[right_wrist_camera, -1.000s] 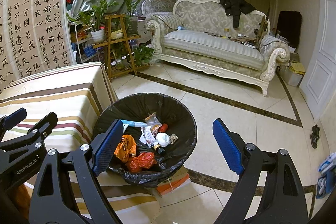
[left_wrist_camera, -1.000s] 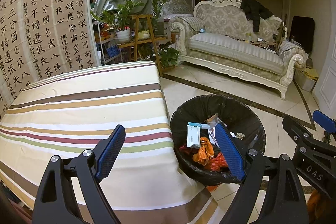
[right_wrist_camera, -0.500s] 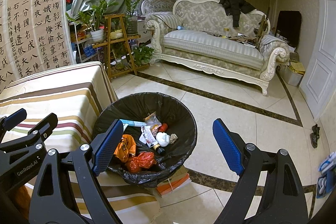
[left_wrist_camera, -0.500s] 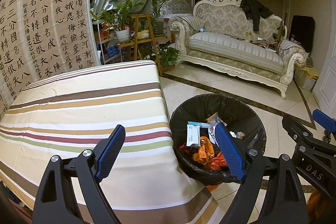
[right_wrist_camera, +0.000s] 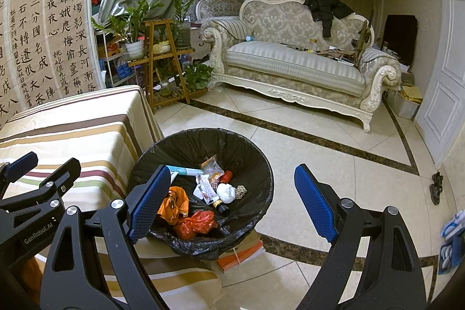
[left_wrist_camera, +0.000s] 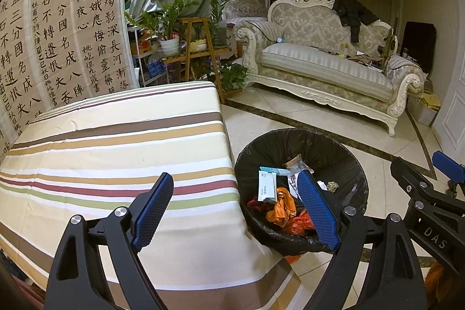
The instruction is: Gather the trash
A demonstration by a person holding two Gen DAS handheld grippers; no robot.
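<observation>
A bin lined with a black bag stands on the floor beside the striped table. It holds trash: orange and red wrappers, a white crumpled ball, a flat white packet and a tube. My left gripper hovers open over the table's right edge, nothing between its blue pads. Over the bin's near right rim my right gripper also stands open and empty. Each gripper shows at the edge of the other's view.
The table carries a striped cloth. A stack of books lies under the bin. An ornate sofa and a plant stand are across the tiled floor. Shoes lie at the right.
</observation>
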